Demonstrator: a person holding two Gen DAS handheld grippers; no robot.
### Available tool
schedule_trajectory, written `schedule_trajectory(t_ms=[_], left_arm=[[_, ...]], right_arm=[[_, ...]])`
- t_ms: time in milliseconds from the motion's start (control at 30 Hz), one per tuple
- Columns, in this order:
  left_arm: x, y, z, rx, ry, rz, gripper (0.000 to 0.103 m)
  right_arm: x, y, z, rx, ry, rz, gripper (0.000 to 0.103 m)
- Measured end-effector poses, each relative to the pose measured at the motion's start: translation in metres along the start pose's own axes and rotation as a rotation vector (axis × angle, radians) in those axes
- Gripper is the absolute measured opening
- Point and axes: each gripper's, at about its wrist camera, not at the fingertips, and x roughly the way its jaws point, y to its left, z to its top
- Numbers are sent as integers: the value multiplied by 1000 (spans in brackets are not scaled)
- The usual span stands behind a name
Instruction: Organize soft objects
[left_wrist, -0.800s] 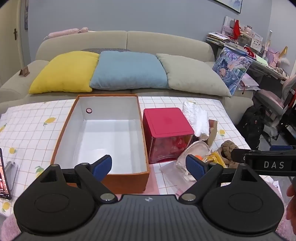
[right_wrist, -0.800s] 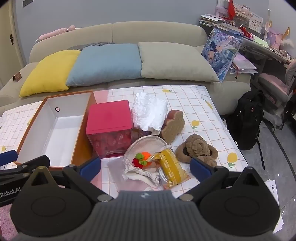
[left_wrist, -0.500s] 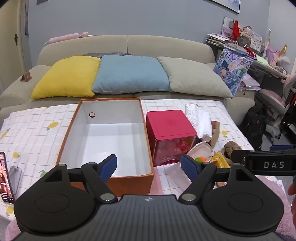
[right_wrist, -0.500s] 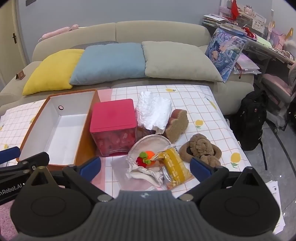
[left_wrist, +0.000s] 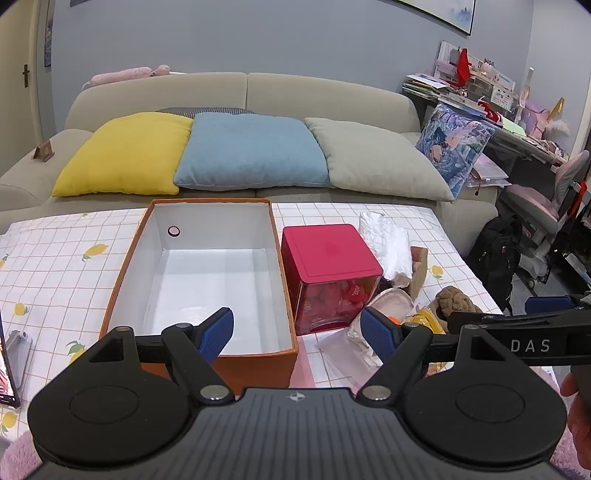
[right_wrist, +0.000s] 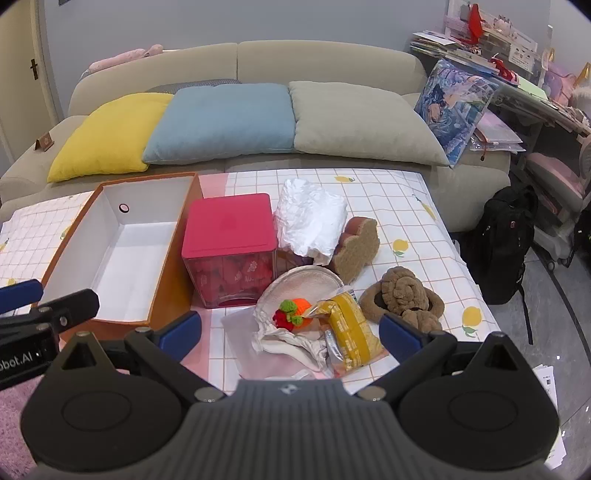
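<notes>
Orange box (left_wrist: 199, 354), white inside, is sitting open on the table (left_wrist: 55, 258), nothing lying in it; a small round hole is showing in its far wall. Just beside its right wall a red-lidded cube (left_wrist: 328, 254) is standing, its clear sides showing red contents with print too small to read.

Soft things are lying in a cluster right of the cube, all on the table. A white crumpled wad (right_wrist: 310, 218) is leaning against the cube's far right corner. A tan toast-shaped cushion (right_wrist: 356, 247) is standing tilted just beside it. A brown knotted plush (right_wrist: 402, 295) is lying near the right edge. A cream pouch (right_wrist: 295, 295) is holding a knitted carrot (right_wrist: 301, 306) and a red knitted piece (right_wrist: 282, 319), touching each other. A yellow packet (right_wrist: 351, 332) is touching the pouch; its writing is too blurred to read.

Left hand-held gripper (left_wrist: 297, 328) is hovering over the box's near right corner, fingers spread wide, pinching nothing. Right hand-held gripper (right_wrist: 290, 330) is hovering above the pouch and packet, fingers spread wide, gripping nothing.

Writing: "DAS" is reading on the right tool's side in the left view; "obot.AI" is reading, cut off, on the left tool's side in the right view.

A sofa (left_wrist: 332, 96) behind is carrying yellow, blue and grey pillows.
</notes>
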Motion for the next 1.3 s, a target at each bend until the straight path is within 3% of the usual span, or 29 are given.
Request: schedule_trajectory(t_ms=[1300], left_arm=[[5,-1,-1,28,18,13,91]], right_arm=[[11,5,-4,-36,39,10,100]])
